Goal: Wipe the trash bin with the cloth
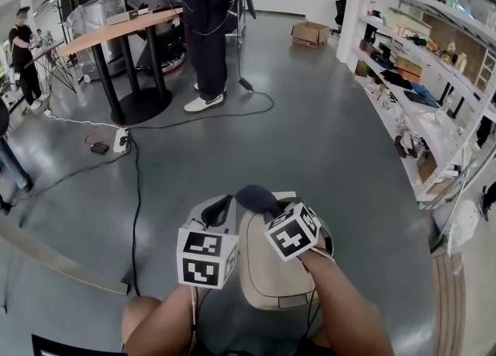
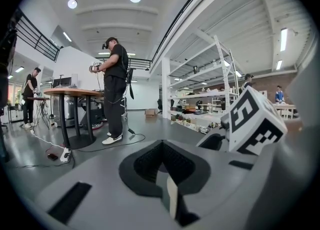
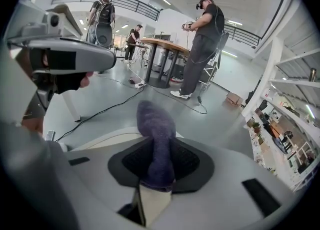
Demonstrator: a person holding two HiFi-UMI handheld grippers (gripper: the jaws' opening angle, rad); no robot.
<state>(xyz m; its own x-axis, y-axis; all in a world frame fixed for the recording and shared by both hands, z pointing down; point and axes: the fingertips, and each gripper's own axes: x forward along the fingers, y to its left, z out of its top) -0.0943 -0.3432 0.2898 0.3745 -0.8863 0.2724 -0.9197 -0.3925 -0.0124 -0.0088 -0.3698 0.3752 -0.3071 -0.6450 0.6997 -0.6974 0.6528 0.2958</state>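
1. Right gripper view: the right tongs (image 3: pixel 159 166) are clamped on the purple cloth (image 3: pixel 156 129). The cloth stands up from between the dark pads and folds forward past the tips.
2. Just beyond those tips curves the pale rim of the trash bin (image 1: pixel 267 281). In the head view the bin stands on the grey floor (image 1: pixel 333 145) directly under both grippers, with the cloth hanging over its far edge. Whether the cloth touches the bin is not clear.
3. The left tongs (image 2: pixel 162 166) are pressed together with nothing between them. In the head view they lie just beside the right tongs, over the bin's left side.
4. The person's hands and forearms sit low in the head view, on either side of the bin.
5. A black cable (image 1: pixel 136 191) runs across the floor left of the bin, up to a white power strip (image 1: pixel 121 139).
6. Further off, a standing person (image 1: pixel 205 29) in dark clothes is beside a round orange-topped surface (image 1: pixel 116 32).
7. White shelving (image 1: pixel 418 75) loaded with items lines the right side, and a cardboard box (image 1: pixel 310 33) sits on the floor near its far end.
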